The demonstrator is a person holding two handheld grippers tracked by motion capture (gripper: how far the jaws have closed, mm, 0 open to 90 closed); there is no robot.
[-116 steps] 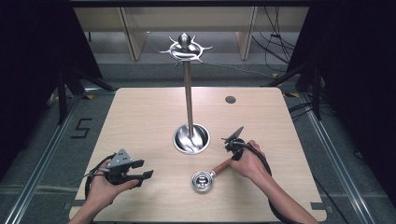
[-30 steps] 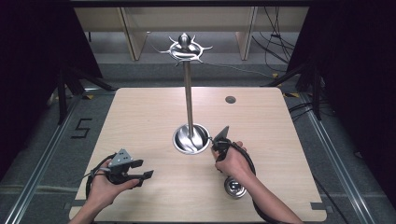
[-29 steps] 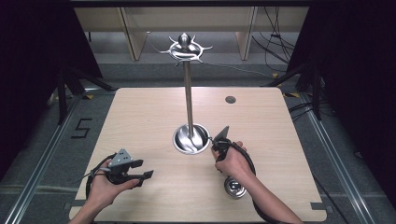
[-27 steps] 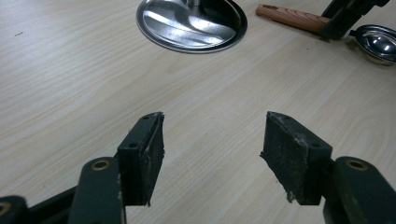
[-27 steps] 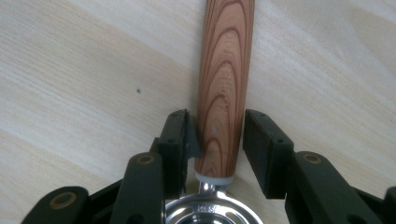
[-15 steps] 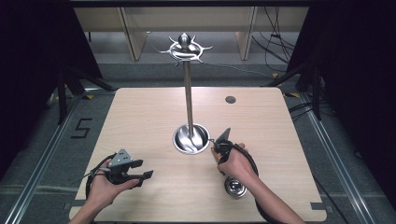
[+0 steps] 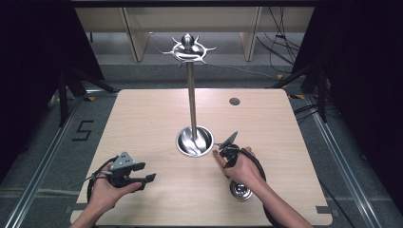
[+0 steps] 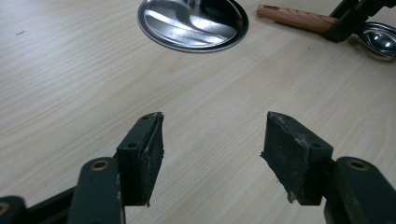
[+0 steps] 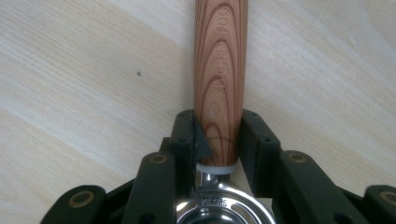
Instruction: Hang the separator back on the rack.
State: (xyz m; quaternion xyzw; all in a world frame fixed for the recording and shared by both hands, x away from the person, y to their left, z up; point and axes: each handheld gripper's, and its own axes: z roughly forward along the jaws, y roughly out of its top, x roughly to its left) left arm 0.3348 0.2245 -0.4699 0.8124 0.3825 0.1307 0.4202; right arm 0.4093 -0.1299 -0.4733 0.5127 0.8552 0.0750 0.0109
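Observation:
A utensil with a wooden handle (image 9: 219,70) and a steel bowl (image 7: 241,190) lies on the table at the front right. My right gripper (image 9: 218,122) straddles the handle just ahead of the bowl; its jaws have just been closing and both pads now touch the wood. In the left gripper view the handle (image 8: 292,17) points toward the stand's base (image 8: 191,23). My left gripper (image 8: 212,140) is open with nothing between its jaws, held low at the front left (image 7: 145,178).
A tall steel stand (image 7: 191,95) rises from a round dish base (image 7: 194,141) at the table's middle, with a ring of hooks (image 7: 188,49) on top. A small dark disc (image 7: 234,101) sits at the back right. Black curtains flank the table.
Since the oldest frame the utensil's bowl has shifted right, under the right wrist, and the right hand has moved in toward the stand. Over the last second the hand barely shifted. The left hand is still.

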